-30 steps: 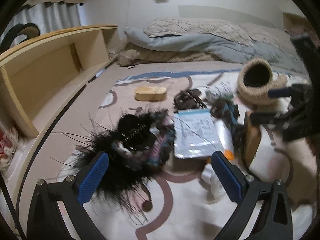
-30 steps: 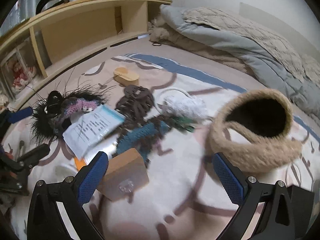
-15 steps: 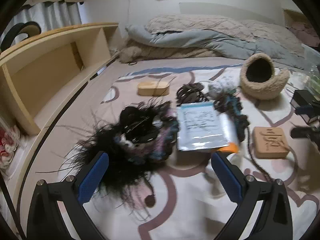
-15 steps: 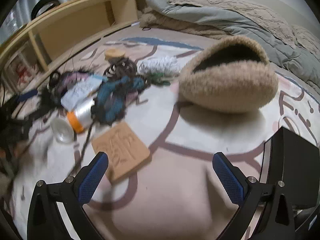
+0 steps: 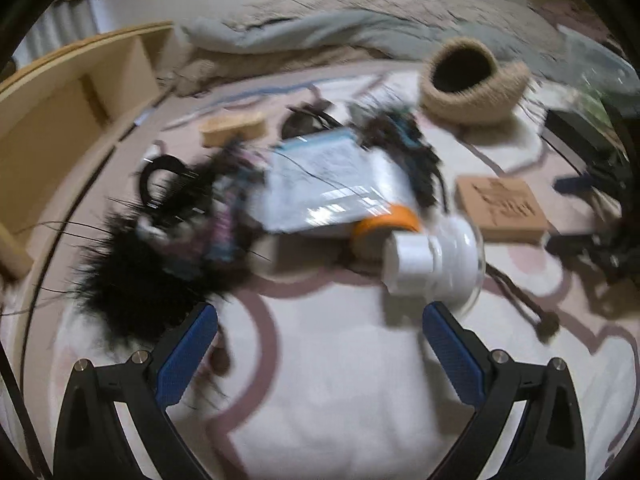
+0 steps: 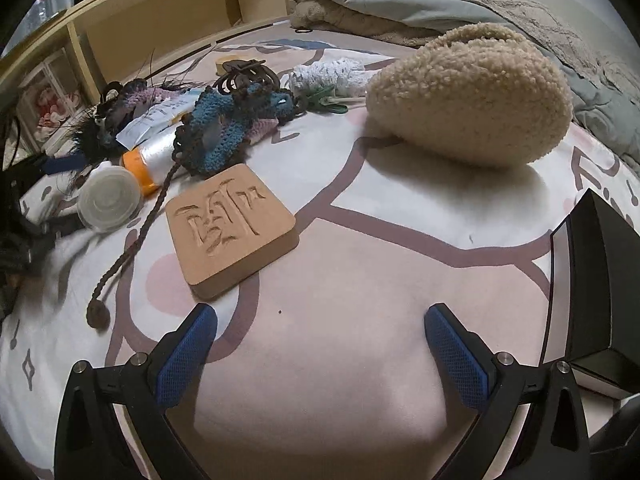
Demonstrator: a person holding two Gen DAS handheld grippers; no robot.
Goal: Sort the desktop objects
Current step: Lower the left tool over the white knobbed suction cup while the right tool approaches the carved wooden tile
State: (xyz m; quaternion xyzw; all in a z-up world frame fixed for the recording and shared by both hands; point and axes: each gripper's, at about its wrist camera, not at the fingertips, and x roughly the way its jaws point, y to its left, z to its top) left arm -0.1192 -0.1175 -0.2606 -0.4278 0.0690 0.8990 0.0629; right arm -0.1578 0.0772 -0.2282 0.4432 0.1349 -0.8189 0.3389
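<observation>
A pile of small objects lies on a patterned rug. My left gripper (image 5: 320, 340) is open and empty, low over the rug, just in front of a white tube with an orange collar and clear cap (image 5: 432, 256). Left of it is a black feathery item (image 5: 136, 272), behind it a flat printed packet (image 5: 324, 184). My right gripper (image 6: 320, 340) is open and empty, near a carved wooden block (image 6: 230, 224). The tube (image 6: 116, 196), a blue crochet piece (image 6: 224, 128) and a fuzzy beige pouch (image 6: 472, 92) lie beyond it.
A black box (image 6: 592, 288) stands at the right edge of the right wrist view. A low wooden shelf (image 6: 132, 20) runs along the left. Bedding (image 5: 360, 28) is heaped at the back. A brown hair claw (image 6: 248, 72) and white lace item (image 6: 332, 72) lie in the pile.
My left gripper has moved forward and right toward the tube, with the view blurred by motion. My right gripper has swung lower and closer to the carved wooden block.
</observation>
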